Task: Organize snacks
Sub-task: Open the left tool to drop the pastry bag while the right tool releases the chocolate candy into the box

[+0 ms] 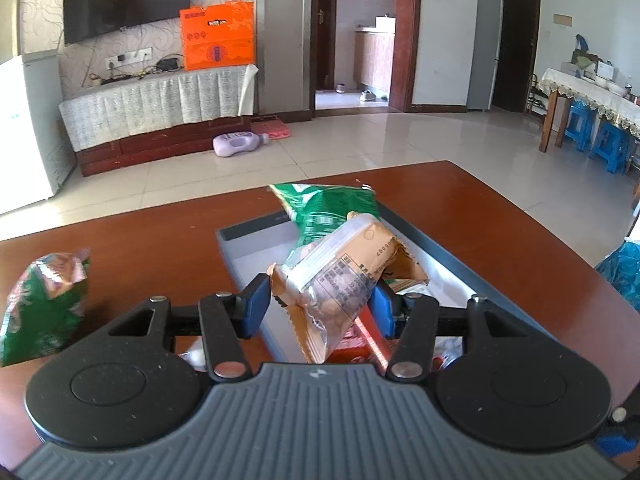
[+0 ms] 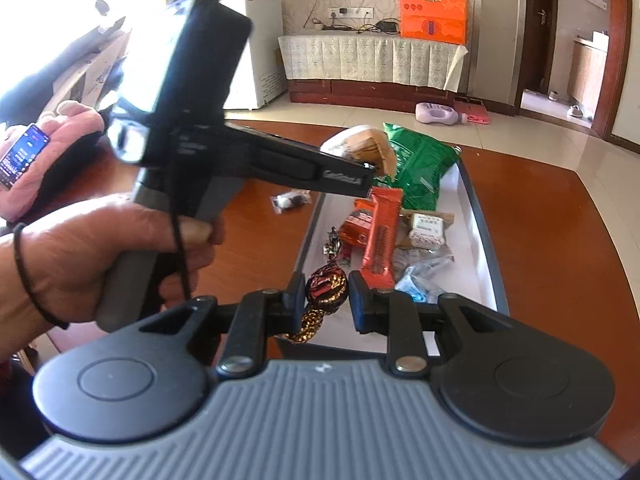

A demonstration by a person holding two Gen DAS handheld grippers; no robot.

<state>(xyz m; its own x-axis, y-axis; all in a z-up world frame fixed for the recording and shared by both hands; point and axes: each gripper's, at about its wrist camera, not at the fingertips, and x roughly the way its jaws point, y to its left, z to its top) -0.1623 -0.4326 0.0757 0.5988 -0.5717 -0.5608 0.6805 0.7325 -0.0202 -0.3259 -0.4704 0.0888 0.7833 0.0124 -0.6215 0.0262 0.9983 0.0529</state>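
Observation:
My left gripper [image 1: 320, 300] is shut on a tan and clear pastry packet [image 1: 340, 276] and holds it above the grey tray [image 1: 256, 240]. In the right wrist view the same gripper [image 2: 370, 178] holds the packet [image 2: 360, 144] over the tray's far end. My right gripper [image 2: 326, 298] is open around a red and gold wrapped candy [image 2: 326, 290] at the tray's near end [image 2: 490, 248]; the candy touches the left finger only. A green snack bag [image 1: 332, 208] leans on the tray's far end and also shows in the right wrist view [image 2: 420, 164]. Orange bars [image 2: 380, 236] lie in the tray.
Another green bag [image 1: 44, 308] lies on the brown table [image 1: 140, 248] left of the tray. A small dark and white packet [image 2: 290, 201] lies on the table beside the tray. A pink cloth with a phone [image 2: 24, 156] sits at the left.

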